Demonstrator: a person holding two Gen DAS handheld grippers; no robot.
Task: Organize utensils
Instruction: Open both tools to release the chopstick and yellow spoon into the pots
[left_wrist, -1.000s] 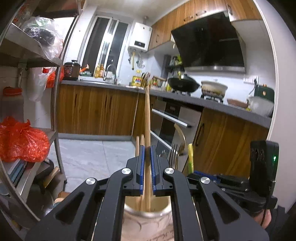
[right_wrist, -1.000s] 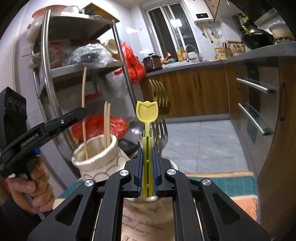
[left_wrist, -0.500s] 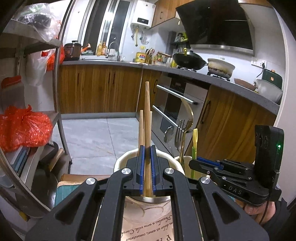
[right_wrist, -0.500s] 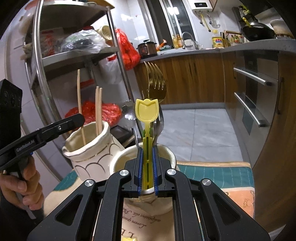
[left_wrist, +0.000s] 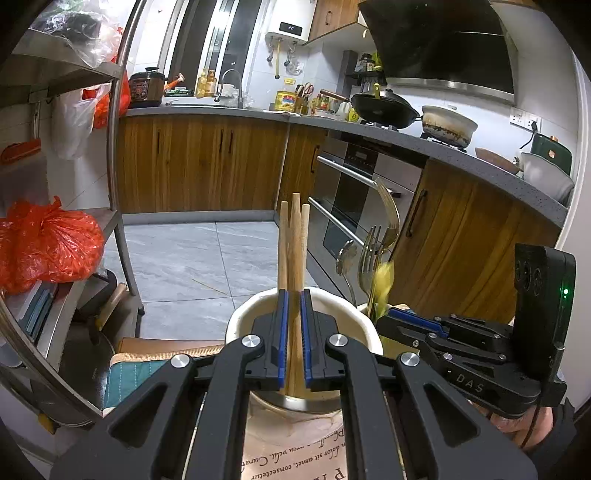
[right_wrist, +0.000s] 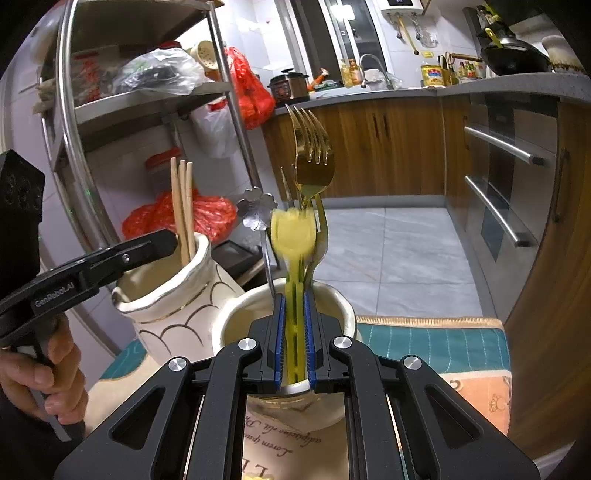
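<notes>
My left gripper is shut on a wooden chopstick that stands upright in a cream jar beside two more chopsticks. In the right wrist view that jar sits on the left, with the left gripper at its rim. My right gripper hovers over a second cream cup holding a gold fork and a flower-topped silver piece. A yellow tulip-topped utensil is blurred, slipping down between the slightly parted pads into the cup.
A metal shelf rack with plastic bags stands close on the left. Both jars rest on a printed cloth over a teal placemat. Wooden cabinets and an oven line the right. A hand grips the left tool.
Both grippers tilted down over their jars. The held chopstick now sticks out less above the left pads. The yellow utensil has dropped lower between the right pads and turned blurry.
</notes>
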